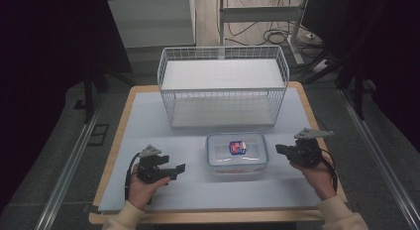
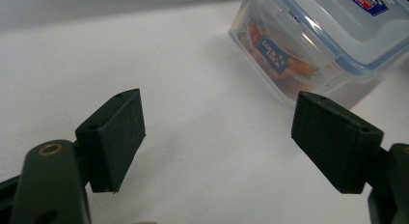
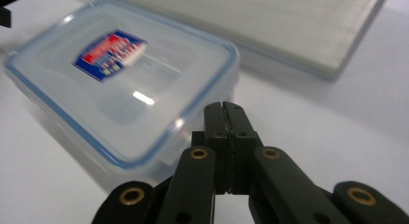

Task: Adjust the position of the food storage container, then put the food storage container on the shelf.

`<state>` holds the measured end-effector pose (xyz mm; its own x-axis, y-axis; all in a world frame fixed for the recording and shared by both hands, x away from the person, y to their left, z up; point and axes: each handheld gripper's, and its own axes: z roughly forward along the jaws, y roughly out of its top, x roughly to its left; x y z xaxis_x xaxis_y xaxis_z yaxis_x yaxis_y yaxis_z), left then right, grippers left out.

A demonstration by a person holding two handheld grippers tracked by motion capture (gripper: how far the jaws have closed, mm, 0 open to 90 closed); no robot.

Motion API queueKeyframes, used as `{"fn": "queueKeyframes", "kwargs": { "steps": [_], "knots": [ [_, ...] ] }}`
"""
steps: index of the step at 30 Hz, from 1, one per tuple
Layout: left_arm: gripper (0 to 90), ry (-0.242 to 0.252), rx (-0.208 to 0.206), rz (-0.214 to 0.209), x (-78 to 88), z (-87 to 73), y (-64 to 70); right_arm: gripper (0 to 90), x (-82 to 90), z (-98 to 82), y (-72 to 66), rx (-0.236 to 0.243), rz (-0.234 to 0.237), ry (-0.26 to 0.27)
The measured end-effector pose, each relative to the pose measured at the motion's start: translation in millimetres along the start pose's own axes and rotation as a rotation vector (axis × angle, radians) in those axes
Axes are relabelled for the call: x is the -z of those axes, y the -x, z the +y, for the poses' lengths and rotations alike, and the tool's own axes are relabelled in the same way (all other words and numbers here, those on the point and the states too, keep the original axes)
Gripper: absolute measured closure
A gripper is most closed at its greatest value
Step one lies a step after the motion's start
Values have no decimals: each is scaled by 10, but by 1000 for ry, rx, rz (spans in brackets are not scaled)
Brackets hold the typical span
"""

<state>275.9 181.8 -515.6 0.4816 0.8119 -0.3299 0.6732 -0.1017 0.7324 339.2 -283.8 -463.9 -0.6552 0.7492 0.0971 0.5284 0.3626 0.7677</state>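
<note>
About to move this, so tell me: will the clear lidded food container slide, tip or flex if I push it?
The food container looks rigid, so it probably won't flex. Low and flat-bottomed, it should slide on the smooth white table, not tip. Food inside likely adds a little weight.

White-topped table (image 1: 148, 121) bearing wire basket (image 1: 222, 86) and lidded container (image 1: 237, 153).

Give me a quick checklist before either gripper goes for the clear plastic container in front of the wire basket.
1. Container lid on: ok.
2. Left gripper open, nothing between the pads: ok.
3. Right gripper ready to grasp: not ok, jaws shut, held beside the container.
4. Container apart from the wire basket: ok.
5. Lid latches clipped down: cannot tell.
6. Table bare between left gripper and container: ok.
</note>
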Motion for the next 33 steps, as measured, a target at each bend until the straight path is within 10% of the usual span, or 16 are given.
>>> {"fn": "queueKeyframes", "kwargs": {
  "steps": [6,8,9,15,33],
  "knots": [
    [189,3,1,2,3,3,6,862,-26,-15,20,-4,6,-16],
    [184,6,-3,-10,2,8,9,758,-26,-14,29,-10,12,-14],
    [181,17,-14,-24,5,17,30,553,-21,-12,41,-25,19,-2],
    [172,13,-4,-42,-36,74,110,292,-6,8,88,-72,33,24],
    [167,-12,95,-156,-482,457,393,242,23,18,109,-106,36,39]
  ]
}}
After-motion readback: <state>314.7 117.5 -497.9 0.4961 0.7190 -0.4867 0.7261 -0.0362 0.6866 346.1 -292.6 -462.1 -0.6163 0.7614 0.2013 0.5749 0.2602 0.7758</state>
